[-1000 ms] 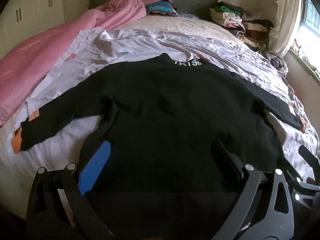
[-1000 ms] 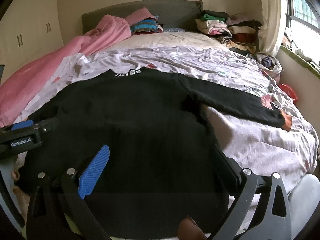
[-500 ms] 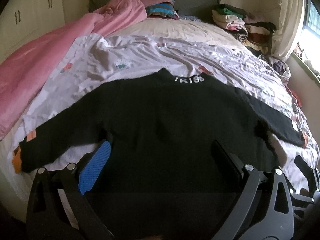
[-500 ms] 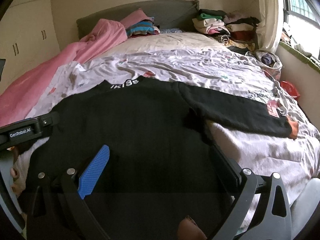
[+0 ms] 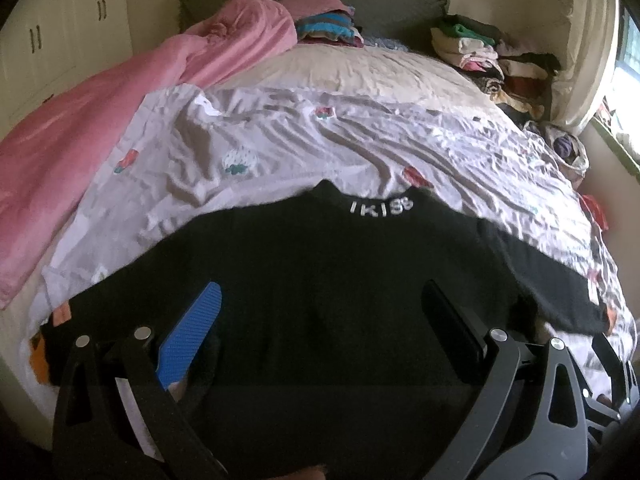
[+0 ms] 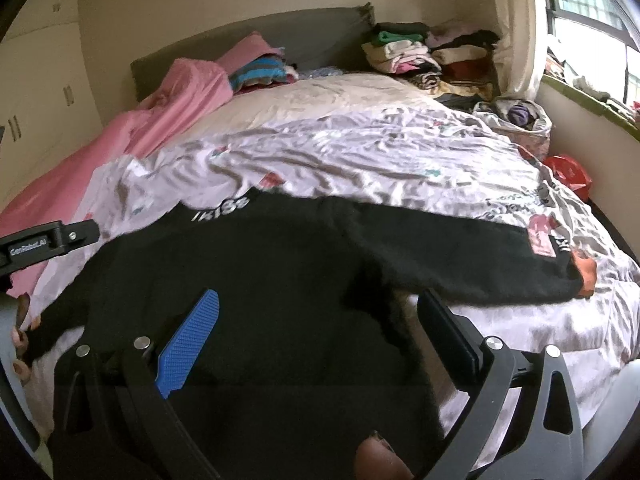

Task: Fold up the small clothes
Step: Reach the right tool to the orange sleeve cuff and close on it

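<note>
Both grippers have drawn back from the black sweater (image 5: 320, 280), now flat; left gripper (image 5: 320, 320) and right gripper (image 6: 316, 320) gape empty. Next, probably grasp a sleeve (image 6: 460, 256) to fold inward.

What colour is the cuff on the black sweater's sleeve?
Orange, on the sweater's cuff; it shows best in the right wrist view.

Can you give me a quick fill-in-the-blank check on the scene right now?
1. The sweater spread on the bed is ____ in colour.
2. Both the left gripper and right gripper have jaws standing ____.
3. The blanket along the bed's side is ____.

Answers: black; open; pink
</note>
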Motion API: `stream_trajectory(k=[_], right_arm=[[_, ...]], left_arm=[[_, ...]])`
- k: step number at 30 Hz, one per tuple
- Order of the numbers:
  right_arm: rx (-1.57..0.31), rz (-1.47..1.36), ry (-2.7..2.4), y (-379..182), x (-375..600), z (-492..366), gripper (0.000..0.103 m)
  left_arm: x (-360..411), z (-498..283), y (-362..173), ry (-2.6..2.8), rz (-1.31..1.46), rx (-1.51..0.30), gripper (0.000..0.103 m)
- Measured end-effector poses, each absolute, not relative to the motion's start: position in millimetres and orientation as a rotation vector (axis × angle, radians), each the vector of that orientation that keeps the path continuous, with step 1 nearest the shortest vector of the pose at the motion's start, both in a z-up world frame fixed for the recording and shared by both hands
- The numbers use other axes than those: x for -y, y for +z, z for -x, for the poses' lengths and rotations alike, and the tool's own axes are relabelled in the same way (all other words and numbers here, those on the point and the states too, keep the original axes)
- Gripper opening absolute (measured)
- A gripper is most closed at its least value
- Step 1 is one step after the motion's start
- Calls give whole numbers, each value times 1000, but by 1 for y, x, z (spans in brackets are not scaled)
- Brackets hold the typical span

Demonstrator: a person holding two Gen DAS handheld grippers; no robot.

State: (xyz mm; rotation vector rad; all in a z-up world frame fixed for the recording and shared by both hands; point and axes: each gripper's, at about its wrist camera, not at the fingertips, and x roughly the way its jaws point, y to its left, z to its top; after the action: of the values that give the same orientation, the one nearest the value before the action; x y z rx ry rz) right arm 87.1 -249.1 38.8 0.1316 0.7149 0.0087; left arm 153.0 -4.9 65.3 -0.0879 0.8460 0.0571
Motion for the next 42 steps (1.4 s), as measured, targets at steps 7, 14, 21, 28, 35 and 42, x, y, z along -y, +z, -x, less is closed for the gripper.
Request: stream_trajectory(k=[7, 14, 21, 28, 35, 42], right_arm=[[-688, -170, -64, 48, 278, -109, 99], [-666, -213, -163, 50, 319, -124, 99], [-700, -282, -313, 30, 376, -134, 99], [-748, -319, -449, 0, 420, -134, 99], [-788, -356, -562, -26, 458, -130, 99], [-840, -467, -622, -54, 496, -126, 99]], left_arm=[[11, -174, 66, 74, 126, -821, 94], [14, -193, 51, 75, 169, -822, 94], [19, -206, 18, 34, 163, -862, 94], [26, -214, -14, -27, 120, -920, 94], [24, -225, -43, -58, 122, -978, 94], [13, -231, -50, -17, 76, -973, 94]])
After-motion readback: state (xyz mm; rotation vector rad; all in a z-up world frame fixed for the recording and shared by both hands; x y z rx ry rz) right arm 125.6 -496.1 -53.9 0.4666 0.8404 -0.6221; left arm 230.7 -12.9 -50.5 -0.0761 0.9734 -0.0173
